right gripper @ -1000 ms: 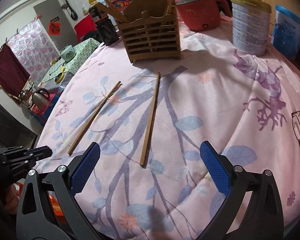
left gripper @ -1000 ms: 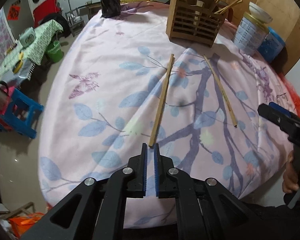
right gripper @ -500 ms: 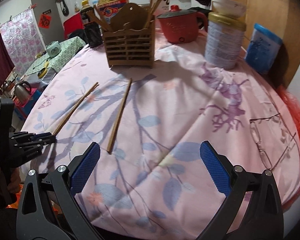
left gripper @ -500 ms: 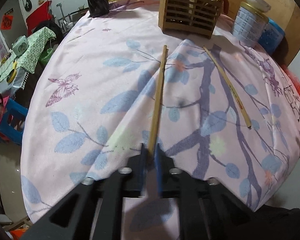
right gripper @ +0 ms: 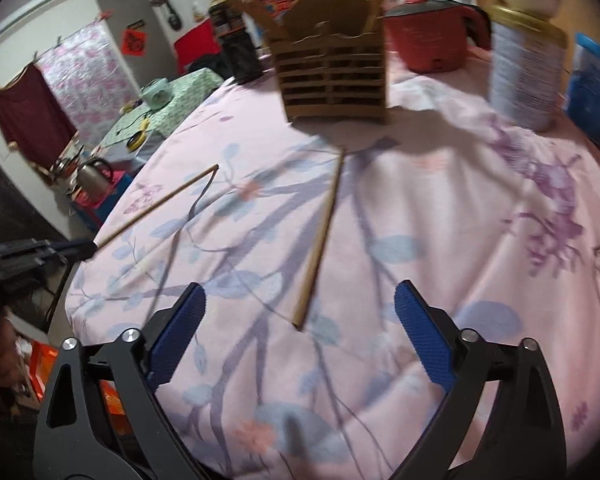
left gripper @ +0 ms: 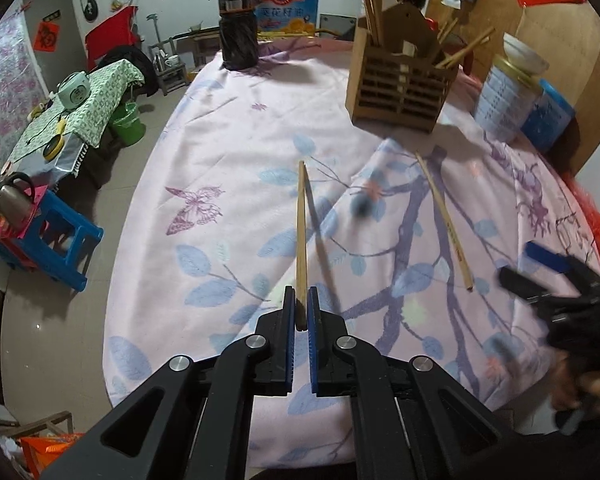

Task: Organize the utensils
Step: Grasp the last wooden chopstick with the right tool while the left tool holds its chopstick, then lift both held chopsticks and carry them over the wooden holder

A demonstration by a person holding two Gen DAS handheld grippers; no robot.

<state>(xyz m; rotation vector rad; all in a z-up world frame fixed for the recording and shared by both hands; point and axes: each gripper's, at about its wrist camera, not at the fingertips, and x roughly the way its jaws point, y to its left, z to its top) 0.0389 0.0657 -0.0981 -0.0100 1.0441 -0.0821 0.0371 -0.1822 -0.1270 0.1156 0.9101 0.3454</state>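
Left gripper (left gripper: 301,306) pinches one chopstick (left gripper: 301,232) by its near end, lifted off the floral tablecloth (left gripper: 228,184). Right gripper (right gripper: 300,312), jaws spread and just narrowing, straddles nothing; second chopstick (right gripper: 320,240) lies mid-table. Wooden holder (right gripper: 334,80) at far edge. Bottle labels unreadable.

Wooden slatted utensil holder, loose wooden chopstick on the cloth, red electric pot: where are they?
Wooden slatted utensil holder (right gripper: 334,80): right wrist view, front slats.
Loose wooden chopstick (right gripper: 320,240): right wrist view, mid-shaft.
Red electric pot (right gripper: 432,40): right wrist view, body.
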